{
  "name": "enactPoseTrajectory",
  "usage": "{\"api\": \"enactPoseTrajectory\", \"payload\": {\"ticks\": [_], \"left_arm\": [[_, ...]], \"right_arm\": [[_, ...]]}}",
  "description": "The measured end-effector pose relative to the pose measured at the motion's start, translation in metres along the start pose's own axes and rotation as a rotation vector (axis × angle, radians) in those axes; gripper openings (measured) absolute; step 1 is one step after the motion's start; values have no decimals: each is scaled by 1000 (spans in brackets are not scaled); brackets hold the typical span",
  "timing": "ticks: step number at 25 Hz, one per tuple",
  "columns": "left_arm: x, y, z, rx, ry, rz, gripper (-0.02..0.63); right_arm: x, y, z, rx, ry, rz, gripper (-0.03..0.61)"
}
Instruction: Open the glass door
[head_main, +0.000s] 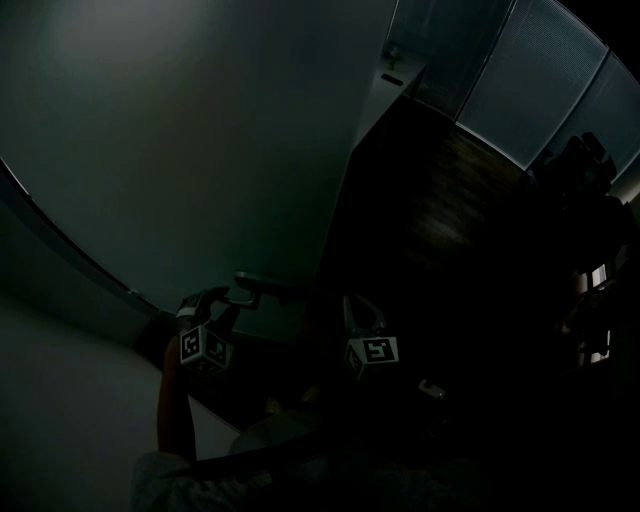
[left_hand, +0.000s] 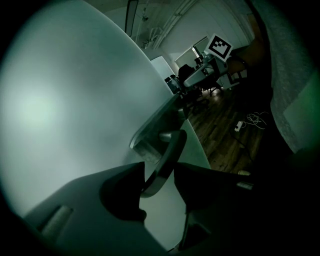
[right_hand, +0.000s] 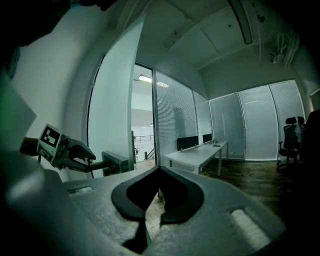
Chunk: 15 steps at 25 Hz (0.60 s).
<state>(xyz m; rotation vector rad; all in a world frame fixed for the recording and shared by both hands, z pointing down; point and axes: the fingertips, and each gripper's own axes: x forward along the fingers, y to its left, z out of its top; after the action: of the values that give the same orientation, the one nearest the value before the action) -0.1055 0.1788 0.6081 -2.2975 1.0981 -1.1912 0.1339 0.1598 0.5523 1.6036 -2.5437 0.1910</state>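
Observation:
The frosted glass door (head_main: 180, 150) stands ajar, with its free edge toward a dark room. Its metal lever handle (head_main: 262, 285) sticks out near that edge. My left gripper (head_main: 205, 303) is shut on the handle. In the left gripper view the handle (left_hand: 169, 150) lies between both jaws of the left gripper (left_hand: 160, 167) and fills the gap. The right gripper view shows the door (right_hand: 112, 100), the handle (right_hand: 100, 164) and the left gripper (right_hand: 85, 152) clamped on it. My right gripper (head_main: 362, 312) hangs beside the door edge; its jaws (right_hand: 159, 170) are shut on nothing.
Past the door edge lie a dark wooden floor (head_main: 450, 210), a long white desk (right_hand: 197, 154), an office chair (right_hand: 290, 135) and walls of blinds (right_hand: 172, 115). A power strip with cable (left_hand: 240, 125) lies on the floor. The person's left arm (head_main: 175, 400) reaches toward the handle.

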Motion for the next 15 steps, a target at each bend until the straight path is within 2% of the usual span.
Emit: {"api": "enactPoseTrajectory", "payload": {"ticks": [10, 15], "left_arm": [[-4, 1, 2, 2, 5, -18, 189], [-4, 1, 1, -31, 6, 1, 198]], "right_arm": [[4, -2, 0, 7, 8, 2, 2], [3, -4, 0, 7, 8, 1, 2]]}}
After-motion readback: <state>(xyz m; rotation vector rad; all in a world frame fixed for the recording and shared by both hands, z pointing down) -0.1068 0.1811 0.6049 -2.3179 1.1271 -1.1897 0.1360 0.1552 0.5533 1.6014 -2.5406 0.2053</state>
